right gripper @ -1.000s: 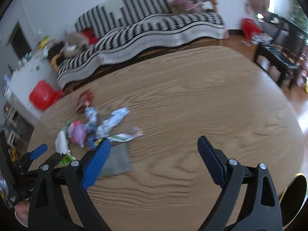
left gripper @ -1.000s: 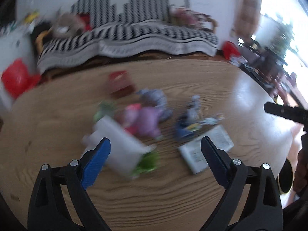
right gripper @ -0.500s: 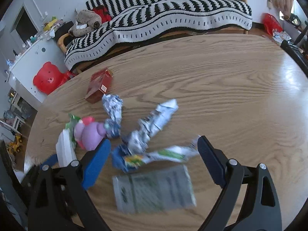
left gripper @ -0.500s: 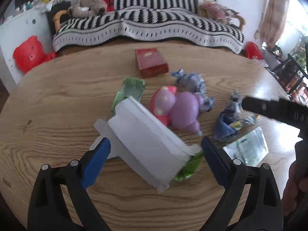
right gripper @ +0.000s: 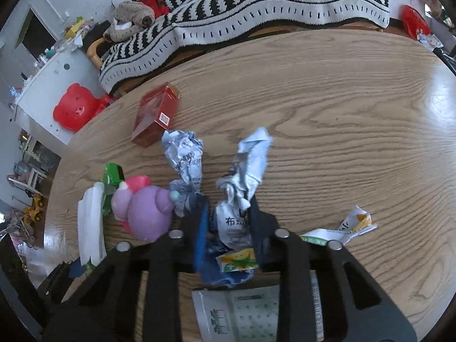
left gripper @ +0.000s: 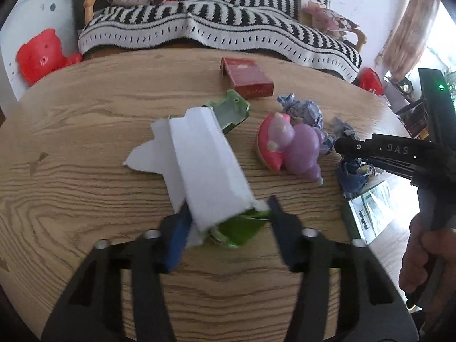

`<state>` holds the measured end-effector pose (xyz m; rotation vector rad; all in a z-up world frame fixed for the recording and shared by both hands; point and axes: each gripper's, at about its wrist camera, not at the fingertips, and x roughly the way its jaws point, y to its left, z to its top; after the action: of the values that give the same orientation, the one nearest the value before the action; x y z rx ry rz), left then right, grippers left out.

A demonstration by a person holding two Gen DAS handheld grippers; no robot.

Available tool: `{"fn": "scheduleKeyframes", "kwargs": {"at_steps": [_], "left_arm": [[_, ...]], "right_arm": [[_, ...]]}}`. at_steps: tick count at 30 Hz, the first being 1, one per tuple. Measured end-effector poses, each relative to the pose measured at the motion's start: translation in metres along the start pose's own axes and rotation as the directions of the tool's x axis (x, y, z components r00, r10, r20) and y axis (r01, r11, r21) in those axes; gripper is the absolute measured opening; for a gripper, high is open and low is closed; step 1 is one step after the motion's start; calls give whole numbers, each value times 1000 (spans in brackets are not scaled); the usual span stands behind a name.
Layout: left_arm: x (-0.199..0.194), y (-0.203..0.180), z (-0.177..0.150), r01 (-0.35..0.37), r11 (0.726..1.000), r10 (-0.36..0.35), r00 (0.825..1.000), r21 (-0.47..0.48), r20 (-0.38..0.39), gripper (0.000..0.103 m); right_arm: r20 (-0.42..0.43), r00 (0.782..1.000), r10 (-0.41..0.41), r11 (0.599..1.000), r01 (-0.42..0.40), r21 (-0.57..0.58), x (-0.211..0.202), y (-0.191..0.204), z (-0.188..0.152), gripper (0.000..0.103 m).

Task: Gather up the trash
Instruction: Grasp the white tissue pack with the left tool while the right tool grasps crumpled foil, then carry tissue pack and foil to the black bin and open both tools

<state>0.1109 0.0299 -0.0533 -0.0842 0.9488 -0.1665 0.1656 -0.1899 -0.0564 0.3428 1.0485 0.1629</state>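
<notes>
Trash lies on a round wooden table (left gripper: pixel 85 131). My left gripper (left gripper: pixel 228 222) is shut on the near end of a torn white and green carton (left gripper: pixel 205 165), which also shows in the right wrist view (right gripper: pixel 91 225). My right gripper (right gripper: pixel 230 228) is shut on a crumpled blue and white wrapper (right gripper: pixel 245 176). A red box (left gripper: pixel 246 78), a crumpled foil wrapper (right gripper: pixel 183 154), a pink and purple toy bottle (left gripper: pixel 296 148) and a flat printed packet (right gripper: pixel 242 310) lie nearby. The right gripper's body (left gripper: pixel 399 154) shows at the right of the left wrist view.
A striped sofa (left gripper: pixel 199 25) stands behind the table. A red bear-shaped stool (left gripper: pixel 40 54) sits at the far left by a white cabinet. A torn yellow-green wrapper strip (right gripper: pixel 342 228) lies right of my right gripper.
Both grippers have moved forward onto the pile and closed: the left on the white and green carton, the right on the blue and white wrapper.
</notes>
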Motion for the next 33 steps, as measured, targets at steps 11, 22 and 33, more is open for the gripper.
{"fn": "scheduleKeyframes", "kwargs": {"at_steps": [11,22,33], "left_arm": [[-31,0,13,-8,1000,7,998,26,68,29],[-55,-2,26,2,1000,-4,992,16,130,18],[-67,-55,33,58,995,-70,985,80,157,18]], "right_arm": [[147,980,132,991,-132,-9,-55,-2,1,23],[198,961,194,981,-190,-40,-97,-9,-4,23],[236,965,115,993,-109,-38,-147,-48,-22,23]]}}
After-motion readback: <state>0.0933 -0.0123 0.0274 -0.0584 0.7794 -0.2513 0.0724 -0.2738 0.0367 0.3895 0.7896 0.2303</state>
